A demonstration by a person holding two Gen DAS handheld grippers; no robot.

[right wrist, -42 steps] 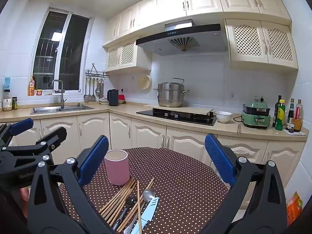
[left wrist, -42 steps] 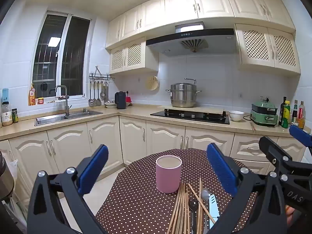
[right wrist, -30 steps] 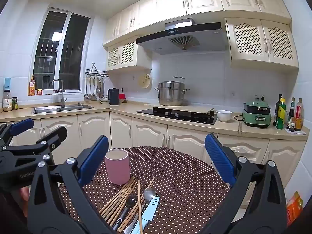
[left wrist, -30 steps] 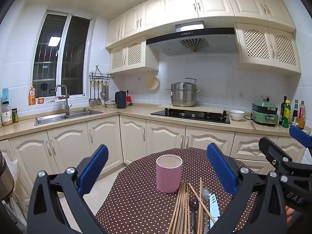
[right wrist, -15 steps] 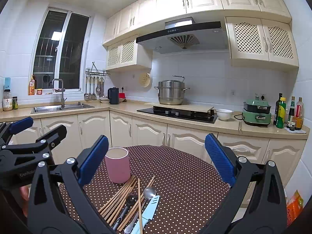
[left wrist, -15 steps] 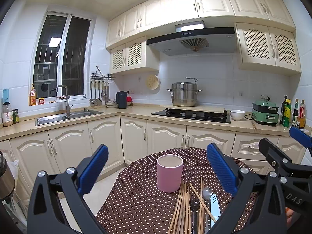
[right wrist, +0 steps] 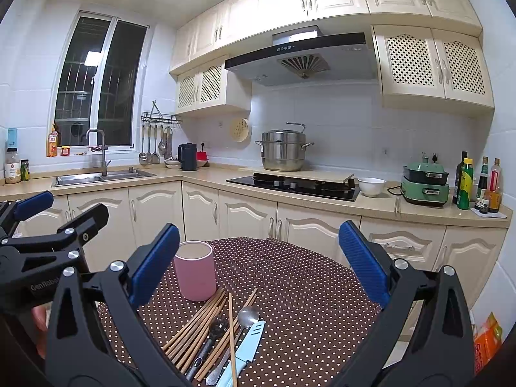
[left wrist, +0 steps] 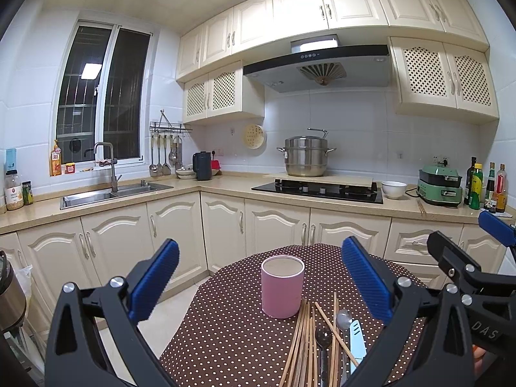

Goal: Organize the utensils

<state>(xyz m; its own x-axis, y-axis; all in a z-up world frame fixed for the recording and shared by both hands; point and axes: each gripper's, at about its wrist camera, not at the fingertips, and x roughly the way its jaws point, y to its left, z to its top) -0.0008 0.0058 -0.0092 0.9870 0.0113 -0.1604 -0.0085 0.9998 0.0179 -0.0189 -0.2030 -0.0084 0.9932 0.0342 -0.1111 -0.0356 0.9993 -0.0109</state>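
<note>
A cup (left wrist: 282, 286) stands upright on the desk (left wrist: 225, 329), toward its far side. Just before the cup lies a bundle of chopsticks (left wrist: 301, 342), their far tips close to its base. Right of the bundle lie two spoons (right wrist: 247, 316) and a knife (right wrist: 248, 342), side by side, with single chopsticks crossing over them. Behind the desk runs a counter, with a sink (left wrist: 113, 193) at left and a stove (left wrist: 317, 190) at right, a pot (left wrist: 305, 156) standing behind the stove.

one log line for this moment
left tool open | right tool open | pink cylindrical cup upright | wooden chopsticks loose on dotted tablecloth
</note>
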